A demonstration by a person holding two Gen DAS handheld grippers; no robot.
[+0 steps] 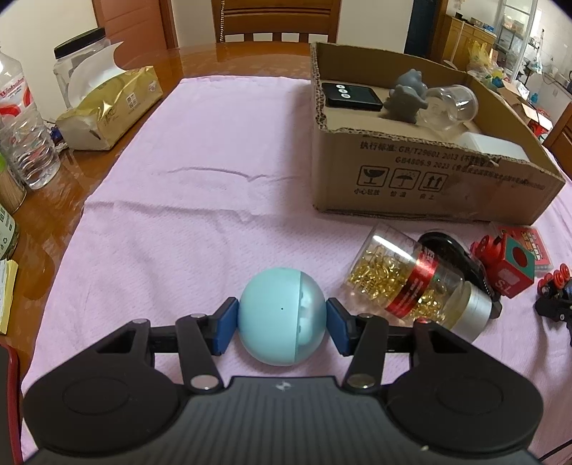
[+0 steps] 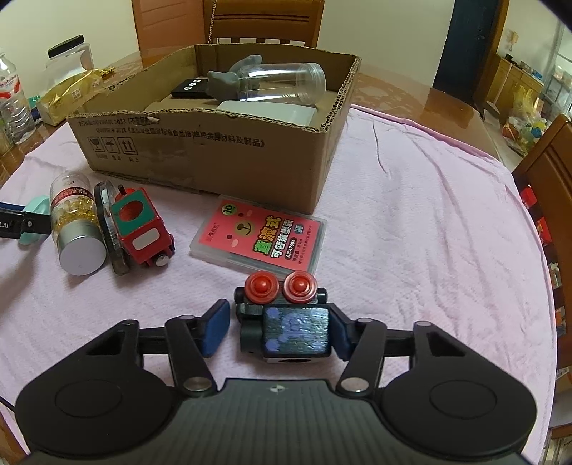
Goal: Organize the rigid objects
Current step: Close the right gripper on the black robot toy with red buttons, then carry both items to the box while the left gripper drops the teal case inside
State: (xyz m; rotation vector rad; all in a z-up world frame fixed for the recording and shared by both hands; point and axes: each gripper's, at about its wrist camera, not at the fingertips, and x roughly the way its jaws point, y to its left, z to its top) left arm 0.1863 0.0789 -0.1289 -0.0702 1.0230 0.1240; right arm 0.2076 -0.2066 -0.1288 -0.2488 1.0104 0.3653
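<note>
My left gripper (image 1: 282, 331) is shut on a light blue ball-shaped capsule (image 1: 275, 316), held just above the pink cloth. My right gripper (image 2: 279, 331) straddles a black toy train car with red wheels (image 2: 286, 318); the right pad touches it, the left pad stands a little off it. A cardboard box (image 1: 429, 179) (image 2: 214, 150) holds a black remote (image 1: 352, 96), a grey figure (image 1: 405, 94), a clear jar (image 1: 450, 107) and a white case. On the cloth lie a bottle of gold capsules (image 1: 411, 282) (image 2: 77, 229), a red toy train car (image 2: 141, 225) and a pink card box (image 2: 261, 236).
A pink cloth (image 1: 196, 200) covers the wooden table. At the left stand a gold tissue pack (image 1: 107, 107), a plastic jar (image 1: 77, 53) and a water bottle (image 1: 21, 125). Wooden chairs stand behind the table (image 2: 264, 21) and at the right (image 2: 547, 186).
</note>
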